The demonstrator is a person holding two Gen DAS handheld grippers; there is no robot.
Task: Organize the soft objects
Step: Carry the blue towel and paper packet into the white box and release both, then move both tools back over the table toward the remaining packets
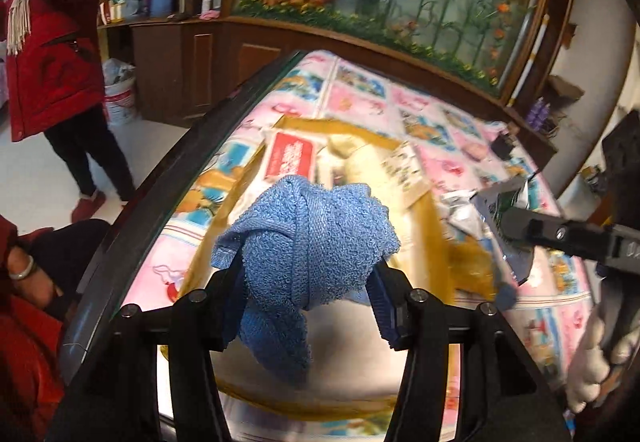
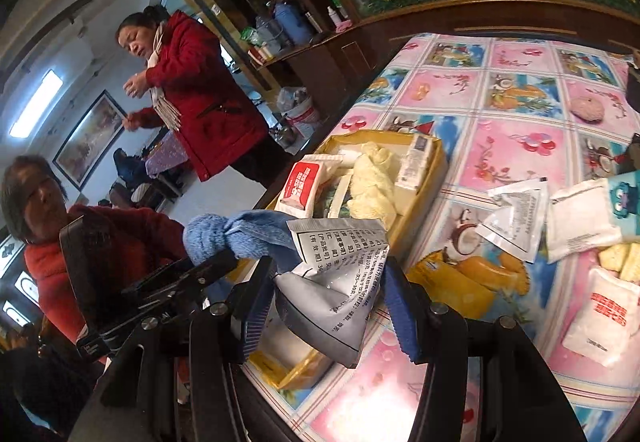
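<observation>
Two items are in the air at once: the left gripper (image 1: 308, 298) is clamped on a bunched blue towel (image 1: 308, 242), and the right gripper (image 2: 324, 314) is clamped on a crumpled silver-grey sachet (image 2: 332, 282). Both hang over the near end of the yellow cardboard box (image 2: 438, 161), which sits on the table (image 2: 520, 89) close to its dark left edge.

The task looks roughly half done. The box holds a red-and-white tissue pack (image 2: 300, 181), a pale yellow cloth (image 2: 372, 177) and a white packet (image 2: 416, 161). Still loose on the tablecloth, to the right of the box: two white sachets (image 2: 516, 213), a white-and-red packet (image 2: 600, 318), some crackers (image 2: 620, 262) and a teal pack (image 2: 626, 193) (partly cut off by the frame).

Room is tight in two ways — the grippers are just beside each other, the towel touching or nearly touching the sachet, and the far end of the box is crowded, leaving the near end as the open spot. The table edge runs just left of the box, so a drop that drifts left could go to the floor. The right side of the table is open.
</observation>
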